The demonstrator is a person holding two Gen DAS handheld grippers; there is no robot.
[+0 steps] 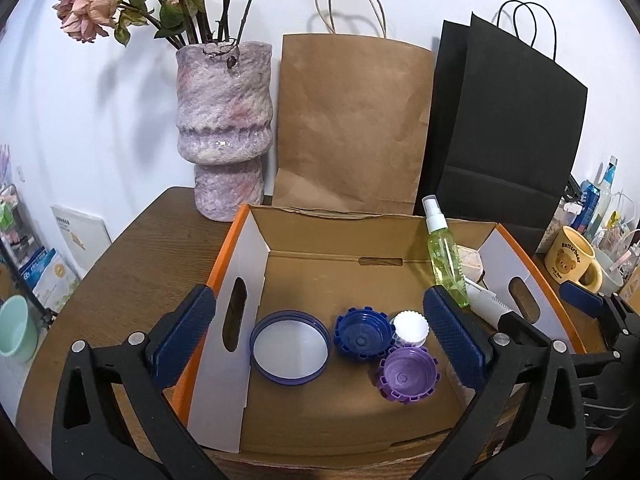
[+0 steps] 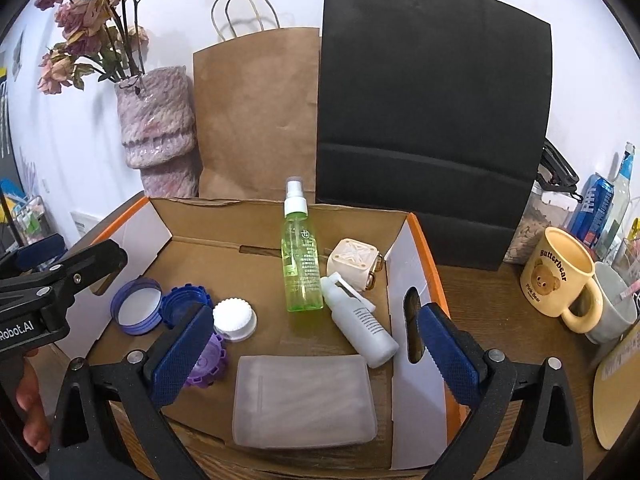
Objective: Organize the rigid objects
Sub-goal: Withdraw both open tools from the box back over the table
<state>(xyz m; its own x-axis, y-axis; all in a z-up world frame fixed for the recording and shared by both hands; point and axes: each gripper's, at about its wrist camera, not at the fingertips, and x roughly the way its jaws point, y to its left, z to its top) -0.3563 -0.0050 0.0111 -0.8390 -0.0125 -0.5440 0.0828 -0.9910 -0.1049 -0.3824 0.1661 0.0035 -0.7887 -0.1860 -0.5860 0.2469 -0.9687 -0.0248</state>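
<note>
Both grippers, left gripper (image 1: pixel 324 332) and right gripper (image 2: pixel 310 354), are held wide open, nothing gripped; sorting looks finished, with the frosted case (image 2: pixel 304 400) lying between the right jaws inside the cardboard box (image 2: pixel 224 256).

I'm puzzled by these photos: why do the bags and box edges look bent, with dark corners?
Left wrist view: the fisheye lens bows the brown paper bag and blackens the corners; glare glints on the vase. Right wrist view: the black bag bulges likewise, all sharp.

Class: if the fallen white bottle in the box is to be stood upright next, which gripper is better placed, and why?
Right. The right gripper hangs open close to the white bottle; the left gripper frames the caps across the box.
</note>
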